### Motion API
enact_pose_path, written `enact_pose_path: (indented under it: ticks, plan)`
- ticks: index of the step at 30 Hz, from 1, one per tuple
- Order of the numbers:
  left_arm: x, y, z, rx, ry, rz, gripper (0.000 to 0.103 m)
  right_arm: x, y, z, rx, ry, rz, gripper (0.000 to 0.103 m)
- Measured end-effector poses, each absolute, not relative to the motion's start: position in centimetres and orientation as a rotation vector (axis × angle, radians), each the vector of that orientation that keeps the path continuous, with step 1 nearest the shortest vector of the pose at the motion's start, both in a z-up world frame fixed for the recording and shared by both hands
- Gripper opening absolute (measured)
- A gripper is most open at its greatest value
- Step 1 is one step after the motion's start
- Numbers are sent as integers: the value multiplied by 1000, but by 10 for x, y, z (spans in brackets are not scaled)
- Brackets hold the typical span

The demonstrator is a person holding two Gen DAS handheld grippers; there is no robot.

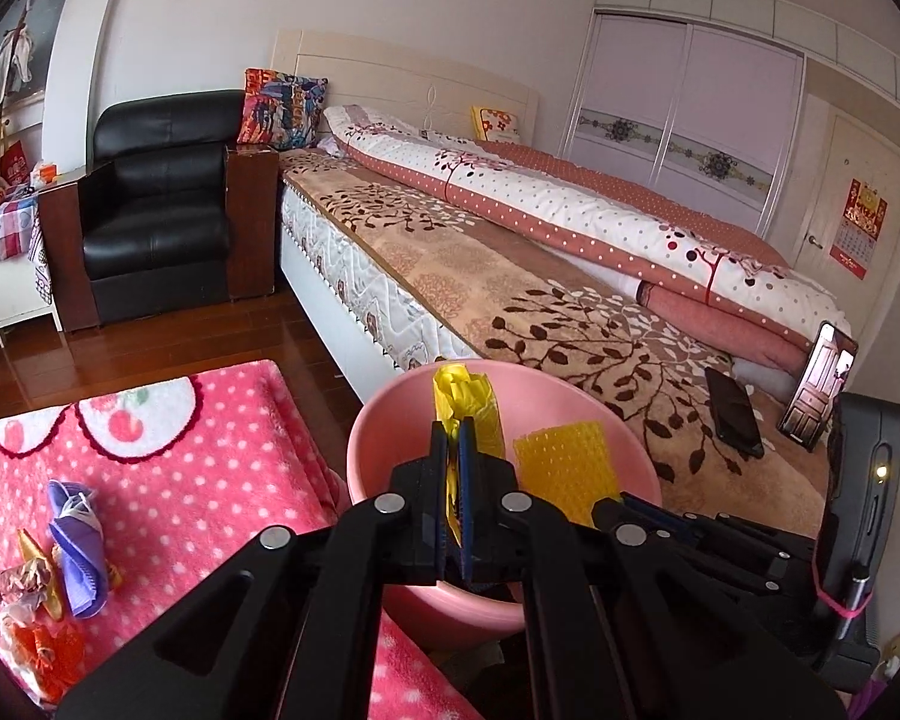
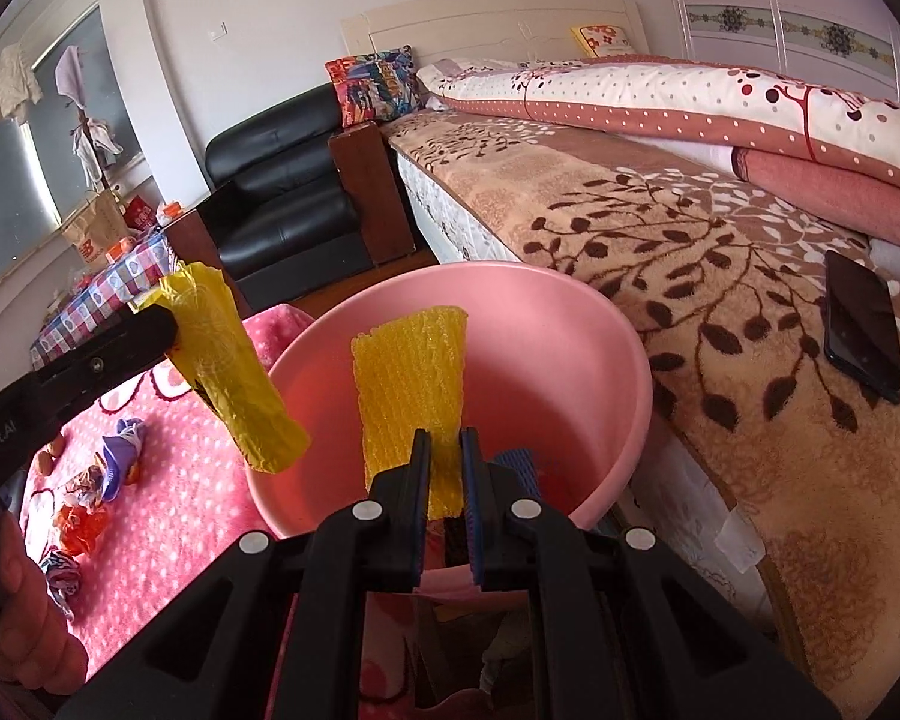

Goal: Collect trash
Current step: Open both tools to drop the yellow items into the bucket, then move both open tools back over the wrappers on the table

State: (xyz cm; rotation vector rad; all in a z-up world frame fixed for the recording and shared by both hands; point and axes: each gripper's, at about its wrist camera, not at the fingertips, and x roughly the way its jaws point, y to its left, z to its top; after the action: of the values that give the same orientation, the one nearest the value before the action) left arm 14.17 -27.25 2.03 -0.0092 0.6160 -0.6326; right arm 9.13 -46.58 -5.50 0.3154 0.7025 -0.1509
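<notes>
- The bed (image 1: 510, 276) is lying along my right, with a dark phone (image 2: 864, 330) resting on its blanket, well clear of the work.
- The pink rug (image 1: 180, 468) is spreading over the floor on my left; the remaining trash (image 1: 60, 564) is sitting on it in a loose cluster: a purple cloth-like piece, orange wrappers and crumpled bits, well apart from the bin.
- The pink bin (image 2: 570, 324) is standing between rug and bed, just beside the mattress edge. Its inside is mostly hidden by what I am holding; something blue and red is showing low down, but I cannot tell what it is.
- My left hand-held gripper (image 1: 452, 438) is clamping nearly fully closed on a yellow bag (image 1: 465, 396), holding it over the bin's near-left rim.
- My right hand-held gripper (image 2: 445, 450) is pinching a yellow foam net (image 2: 411, 372) with its jaws a little apart, holding it upright over the bin's mouth.
- Risks, as I judge them:
  - The bag is hanging close to the rim, so letting go here could drop it outside onto the rug.
  - The net is light and could cling to a pad or drift when released.
  - My two grippers are crowding the same opening and could knock each other or tip the bin.
</notes>
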Motion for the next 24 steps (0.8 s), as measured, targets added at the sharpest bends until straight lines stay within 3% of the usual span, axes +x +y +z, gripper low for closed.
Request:
enact_pose_path:
  ticks: [3, 5, 7, 8, 9, 24]
  plan:
    - [146, -276, 15, 2, 632, -628, 3, 94, -467, -59, 319, 709, -157, 12]
    - [148, -279, 11, 7, 655, -634, 8, 96, -468, -61, 319, 713, -160, 16]
    - [150, -279, 9, 2, 674, -636, 30, 97, -468, -62, 325, 711, -161, 32]
    - [151, -278, 9, -6, 680, -644, 34, 97, -470, -62, 327, 707, -161, 41]
    - [151, -277, 9, -11, 683, -648, 37, 96, -470, -62, 326, 704, -163, 42]
    - [107, -235, 32, 15, 619, -577, 37, 67, -404, -38, 252, 642, -32, 42]
